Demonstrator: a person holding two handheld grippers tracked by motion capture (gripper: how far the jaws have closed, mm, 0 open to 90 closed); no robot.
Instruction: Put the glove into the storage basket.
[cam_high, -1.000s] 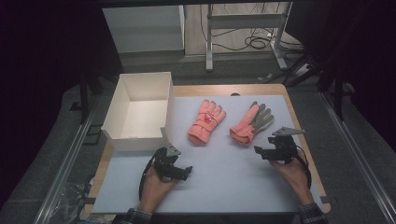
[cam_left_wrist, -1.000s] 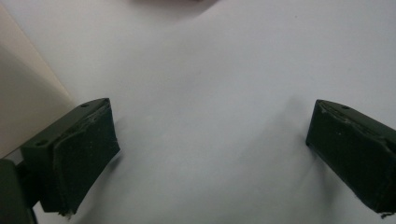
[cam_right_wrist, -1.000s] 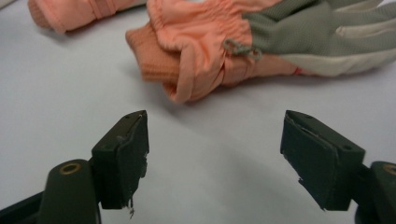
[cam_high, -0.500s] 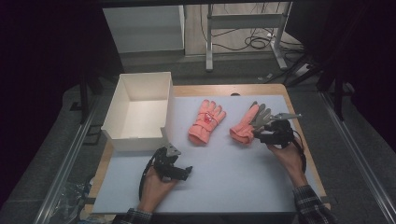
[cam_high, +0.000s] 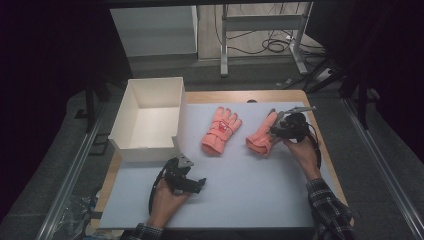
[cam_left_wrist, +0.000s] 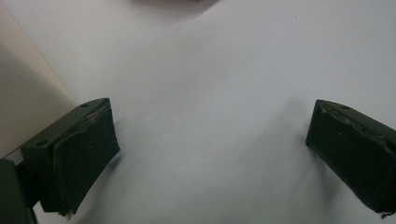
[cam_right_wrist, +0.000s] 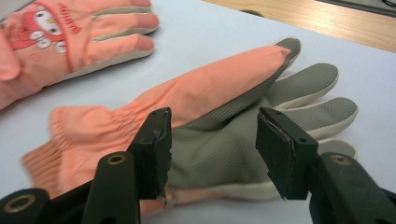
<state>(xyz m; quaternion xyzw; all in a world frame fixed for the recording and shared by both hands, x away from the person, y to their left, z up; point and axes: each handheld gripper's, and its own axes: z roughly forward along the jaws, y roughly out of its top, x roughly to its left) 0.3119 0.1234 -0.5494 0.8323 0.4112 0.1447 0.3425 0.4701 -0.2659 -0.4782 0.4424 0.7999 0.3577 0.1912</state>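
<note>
Two orange gloves lie on the pale mat (cam_high: 250, 185). One glove (cam_high: 221, 131) shows a cartoon figure on its back (cam_right_wrist: 70, 37). The other glove (cam_high: 260, 140) lies palm up, with a grey palm and fingers (cam_right_wrist: 219, 135). My right gripper (cam_high: 276, 129) hovers over that glove's palm. Its jaws (cam_right_wrist: 212, 149) have just been closing; the grey palm shows in the gap and the pads stand clear of it. My left gripper (cam_high: 200, 185) rests low near the mat's front left, open wide (cam_left_wrist: 210, 149) with bare mat between the jaws.
A white open box (cam_high: 145, 150) stands at the mat's back left corner, and its wall (cam_left_wrist: 23, 107) is close beside the left gripper. Wooden table edge (cam_high: 240, 96) runs behind the gloves. Desk legs and cables (cam_high: 270, 45) are on the floor beyond.
The right hand has moved away from the person and to the left, from the bare mat onto the grey-palmed glove. The left hand has stayed put.
</note>
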